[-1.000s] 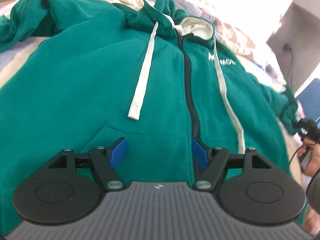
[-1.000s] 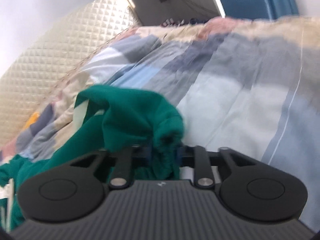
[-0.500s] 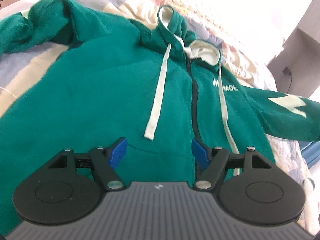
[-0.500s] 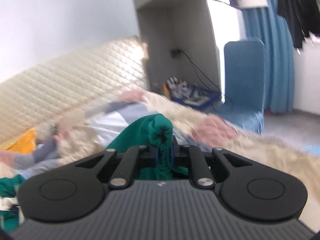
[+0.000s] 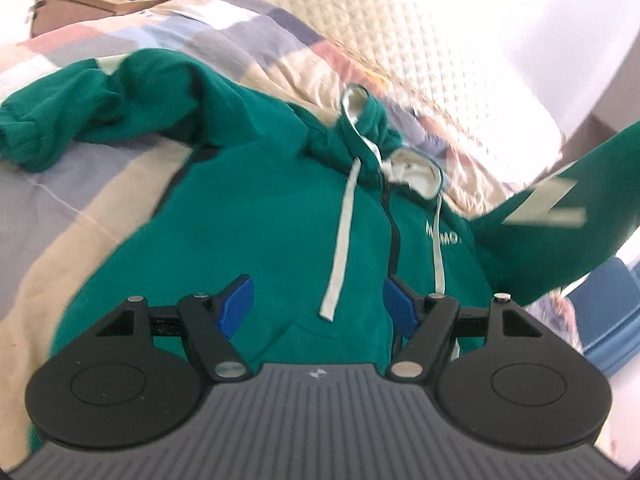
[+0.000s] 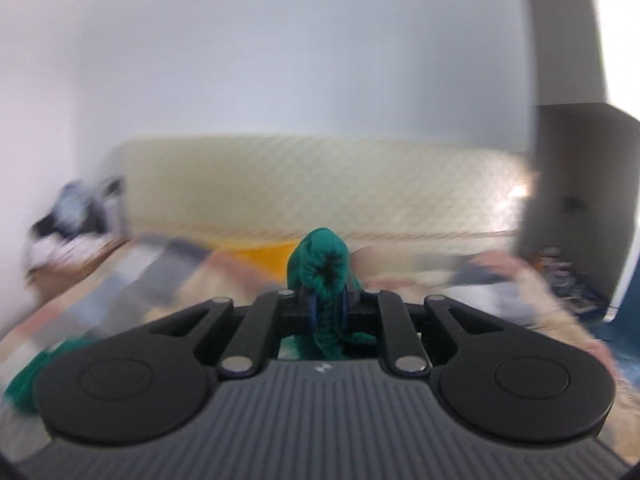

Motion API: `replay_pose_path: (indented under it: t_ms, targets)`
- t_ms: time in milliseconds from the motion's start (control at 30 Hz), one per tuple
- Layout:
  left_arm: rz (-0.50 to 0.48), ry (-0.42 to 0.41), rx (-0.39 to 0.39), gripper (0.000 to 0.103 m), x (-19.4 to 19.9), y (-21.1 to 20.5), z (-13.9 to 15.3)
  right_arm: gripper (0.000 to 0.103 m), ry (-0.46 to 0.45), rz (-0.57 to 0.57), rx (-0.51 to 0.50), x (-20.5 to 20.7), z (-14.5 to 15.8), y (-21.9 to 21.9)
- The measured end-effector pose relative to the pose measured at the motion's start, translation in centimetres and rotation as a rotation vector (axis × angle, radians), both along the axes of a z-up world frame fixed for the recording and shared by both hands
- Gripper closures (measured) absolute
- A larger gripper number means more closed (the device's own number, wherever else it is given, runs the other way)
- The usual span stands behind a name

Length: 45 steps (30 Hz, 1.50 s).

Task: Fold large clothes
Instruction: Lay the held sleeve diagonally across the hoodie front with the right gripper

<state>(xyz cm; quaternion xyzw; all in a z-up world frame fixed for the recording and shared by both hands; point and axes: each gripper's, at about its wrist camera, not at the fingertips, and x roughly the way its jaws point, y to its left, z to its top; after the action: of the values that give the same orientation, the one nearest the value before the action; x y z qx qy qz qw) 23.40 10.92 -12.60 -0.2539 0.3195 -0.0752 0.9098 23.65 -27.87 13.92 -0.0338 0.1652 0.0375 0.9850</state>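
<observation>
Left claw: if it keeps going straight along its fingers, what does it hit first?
Most likely the green hoodie, on its front panel between the white drawstring and the zipper. The left claw is open and empty; depth is unclear.

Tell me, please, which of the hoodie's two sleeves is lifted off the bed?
The sleeve with the pale zigzag mark, at the right of the left wrist view, rises into the air; the other sleeve lies crumpled on the bedspread.

I'm seeing a green hoodie (image 5: pixel 256 216) with cream drawstrings (image 5: pixel 340 236) lying ahead of my tool's blue pads (image 5: pixel 236 306). Beyond it, the bedspread (image 5: pixel 100 184) is showing grey, beige and pink patches. The headboard (image 5: pixel 432 52) behind is showing quilted cream diamonds.
</observation>
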Motion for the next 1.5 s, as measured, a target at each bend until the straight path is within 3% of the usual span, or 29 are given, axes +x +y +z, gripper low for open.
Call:
replay_pose_path:
  t_ms: [167,300,367,500,567,633,700,733,833,967,1167,1333,1500]
  targets:
    - [0.088,0.007,-0.057,0.028,-1.0,3.1,-0.2,0.089,0.171,0.103,0.081,-1.3,-9.0,8.1]
    - [0.103,0.015,-0.072,0.027,-1.1,4.6,-0.7,0.088,0.28,0.173,0.075,-2.7,-16.8,14.0]
    - [0.112,0.007,-0.075,0.027,-1.2,5.0,-0.6,0.086,0.34,0.179,0.106,-3.2,-20.5,15.6]
    - [0.122,-0.008,-0.086,0.028,-1.4,5.7,-0.4,0.084,0.423,0.186,0.129,-3.9,-25.1,16.5]
    - [0.128,-0.006,-0.088,0.028,-1.3,5.8,-0.5,0.079,0.426,0.21,0.156,-4.5,-25.3,16.0]
    - [0.128,-0.006,-0.093,0.028,-1.2,5.8,-0.5,0.065,0.444,0.261,0.186,-4.3,-24.5,15.1]
    - [0.114,-0.007,-0.084,0.027,-1.1,5.4,-0.4,0.039,0.436,0.314,0.2,-4.8,-23.4,14.2]
    - [0.106,-0.008,-0.074,0.027,-1.0,5.1,-0.3,0.037,0.424,0.333,0.198,-5.4,-22.9,13.8]
    - [0.065,-0.015,-0.025,0.027,-1.0,3.6,0.0,0.036,0.418,0.366,0.162,-6.5,-21.6,12.4]
    - [-0.018,-0.018,0.048,0.028,-1.3,0.5,0.1,0.036,0.402,0.319,0.136,-7.4,-21.0,9.3]
    - [-0.128,0.01,0.164,0.029,-1.1,-4.5,-1.2,0.036,0.39,0.17,0.258,-5.9,-22.7,4.9]
    - [-0.165,0.05,0.226,0.029,0.1,-6.7,-2.7,0.037,0.368,0.133,0.225,-4.6,-24.5,4.1]
    - [-0.178,0.074,0.284,0.032,1.6,-7.8,-3.9,0.054,0.36,0.144,0.118,-3.1,-26.7,4.4]
